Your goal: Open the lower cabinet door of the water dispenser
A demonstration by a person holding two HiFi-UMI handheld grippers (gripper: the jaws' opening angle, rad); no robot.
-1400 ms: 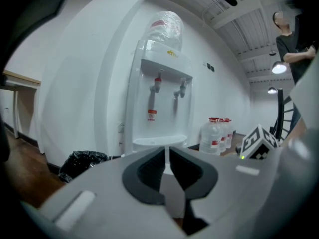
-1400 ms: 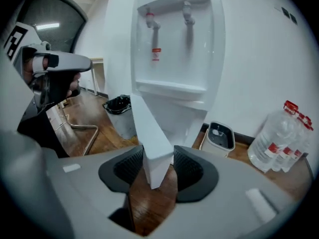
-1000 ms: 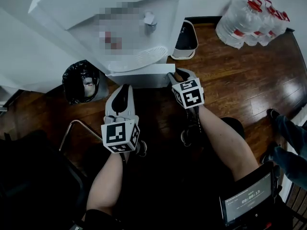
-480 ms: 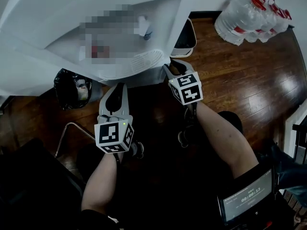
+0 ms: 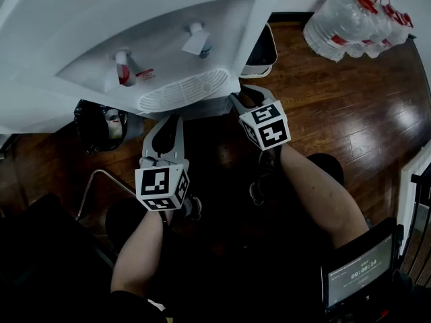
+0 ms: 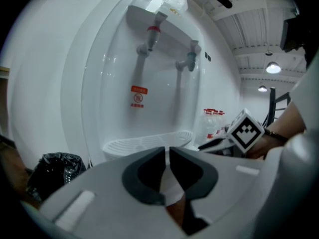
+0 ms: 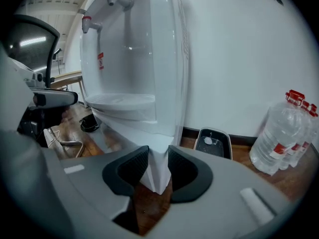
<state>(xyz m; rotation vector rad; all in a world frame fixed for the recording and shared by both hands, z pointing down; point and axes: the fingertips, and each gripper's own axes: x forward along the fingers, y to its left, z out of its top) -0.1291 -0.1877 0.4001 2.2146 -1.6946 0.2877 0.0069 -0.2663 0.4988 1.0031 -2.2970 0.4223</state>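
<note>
The white water dispenser (image 5: 135, 32) fills the top of the head view, with a red tap (image 5: 122, 66), a blue tap (image 5: 197, 42) and a slotted drip tray (image 5: 182, 89). My right gripper (image 5: 244, 99) reaches under the tray's right end. In the right gripper view the white edge of the lower cabinet door (image 7: 157, 176) stands between the pads, and the right gripper (image 7: 158, 156) is shut on it. My left gripper (image 5: 170, 121) hangs in front of the dispenser's lower left part, apart from it. In the left gripper view the left gripper (image 6: 166, 151) is shut with nothing in it.
A bin with a black bag (image 5: 101, 123) stands left of the dispenser, and a white bin with a dark liner (image 5: 261, 49) to its right. Several water bottles (image 5: 353, 19) sit at the far right on the wooden floor. A metal chair frame (image 5: 101, 180) is near my left arm.
The left gripper has sunk a little and shifted slightly. The right gripper has stayed clamped at the door's edge with a small shift. The dispenser now fills more of the head view.
</note>
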